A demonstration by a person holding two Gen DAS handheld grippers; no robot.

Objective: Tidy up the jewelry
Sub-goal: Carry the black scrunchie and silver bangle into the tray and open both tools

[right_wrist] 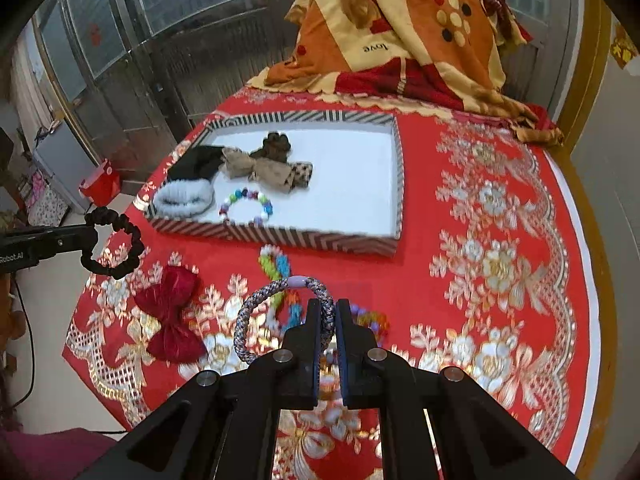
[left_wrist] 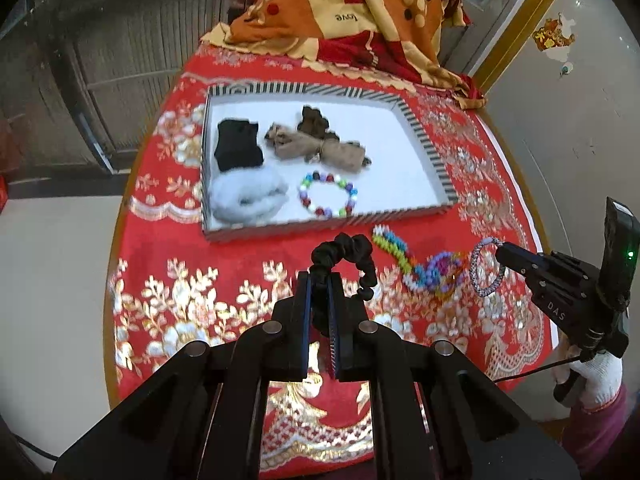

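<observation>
Both hand-held grippers are clamped, left gripper (left_wrist: 319, 280) on a black fabric scrunchie (left_wrist: 352, 258), right gripper (right_wrist: 328, 312) on a grey braided hair tie (right_wrist: 256, 312); at 12 o'clock the striped-rimmed white tray (right_wrist: 394, 184) holds five pieces, while a red satin bow (right_wrist: 172, 312) and multicoloured bead strands (left_wrist: 416, 268) await sorting.

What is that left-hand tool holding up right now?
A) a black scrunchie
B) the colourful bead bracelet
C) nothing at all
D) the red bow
A: the left tool is pinched shut on the black scrunchie, which hangs off the cloth, while the bead bracelet lies in the tray and the red bow lies on the tablecloth.
</observation>
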